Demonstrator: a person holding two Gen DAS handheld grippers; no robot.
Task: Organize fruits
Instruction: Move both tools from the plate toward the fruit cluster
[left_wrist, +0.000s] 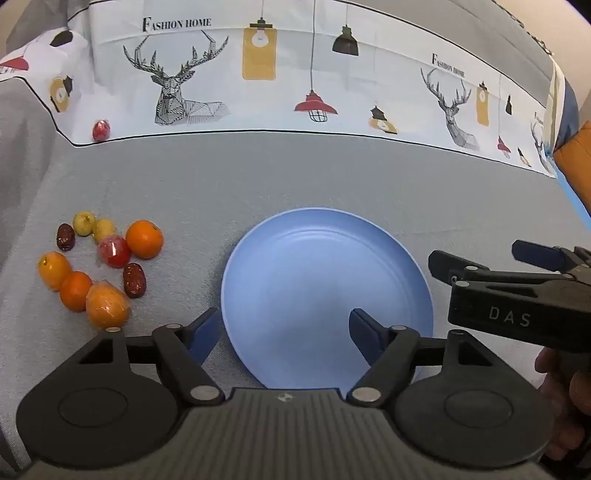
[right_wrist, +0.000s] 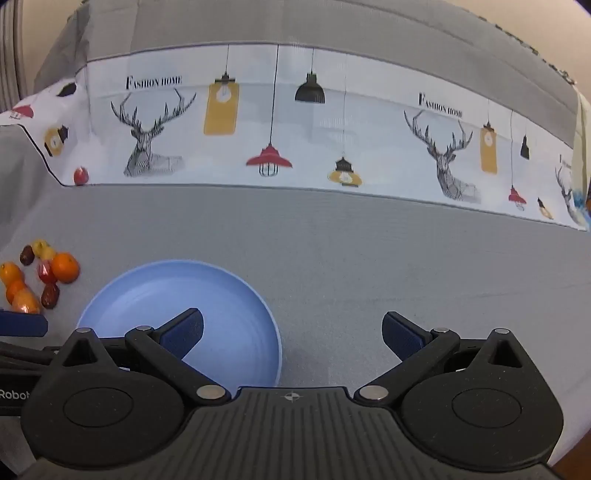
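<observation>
Left gripper (left_wrist: 282, 325): fingers spread wide, nothing between the pads. Its right finger (left_wrist: 364, 332) hangs over the near part of the blue plate (left_wrist: 325, 266); its left finger stands just off the plate's left rim, over grey tablecloth (left_wrist: 258, 177).

Right gripper (right_wrist: 291, 328): fingers fully spread, nothing held. Its left finger (right_wrist: 183, 332) hangs over the plate; its right finger is over bare cloth, well to the right of the plate.

Plate holds no fruit.

Fruit cluster (left_wrist: 99, 266) lies on the cloth left of and slightly beyond the left gripper's left finger, apart from the plate: oranges, two dark red dates, a red fruit in clear wrap, two small yellow-green fruits.

Farther back and left, a lone red fruit (left_wrist: 101, 130) sits at the edge of the printed white band (left_wrist: 295, 74) with deer and lamps.
</observation>
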